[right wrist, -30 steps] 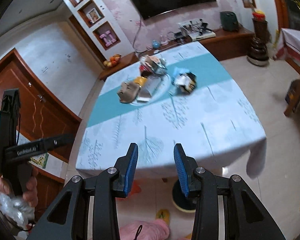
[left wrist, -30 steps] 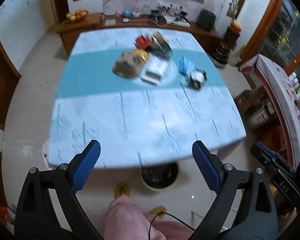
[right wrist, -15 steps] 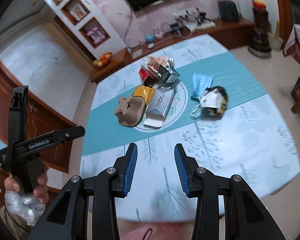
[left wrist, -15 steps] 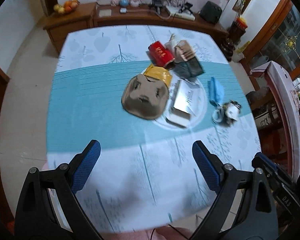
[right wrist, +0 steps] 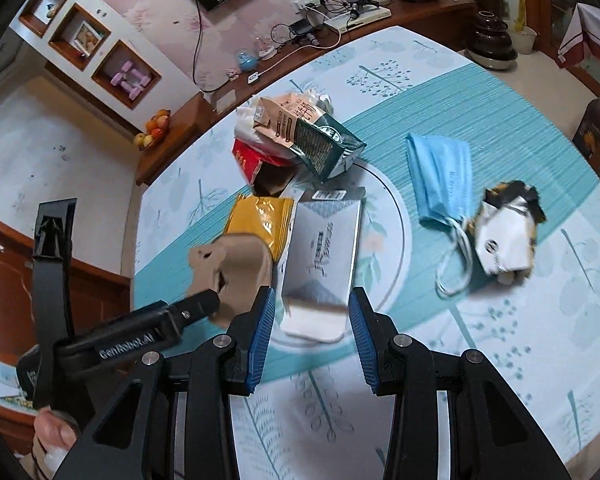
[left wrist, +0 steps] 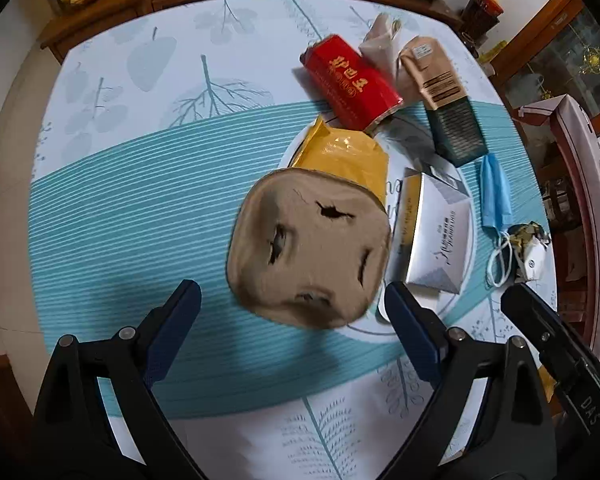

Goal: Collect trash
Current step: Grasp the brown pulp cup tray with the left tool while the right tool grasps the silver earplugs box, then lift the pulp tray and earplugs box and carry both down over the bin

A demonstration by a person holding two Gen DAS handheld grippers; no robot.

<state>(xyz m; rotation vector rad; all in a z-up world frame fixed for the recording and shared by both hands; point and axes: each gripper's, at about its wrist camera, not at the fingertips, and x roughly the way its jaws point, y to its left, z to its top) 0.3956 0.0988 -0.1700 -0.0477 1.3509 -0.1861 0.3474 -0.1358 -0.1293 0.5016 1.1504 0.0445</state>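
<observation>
Hovering over the surface [left wrist: 112,168], the left hand-held gripper [left wrist: 292,312] has its jaws spread wide, empty, just above a brown pulp tray [left wrist: 308,248]. The right hand-held gripper [right wrist: 312,320] is partly open, also empty, over the near end of a silver box [right wrist: 320,256]. A yellow packet [left wrist: 344,156] lies under the tray's far edge. Farther back lie a red carton [left wrist: 350,82] and a beige-and-green bag [left wrist: 444,100]. A blue face mask [right wrist: 440,172] touches crumpled paper [right wrist: 508,236] to the right.
</observation>
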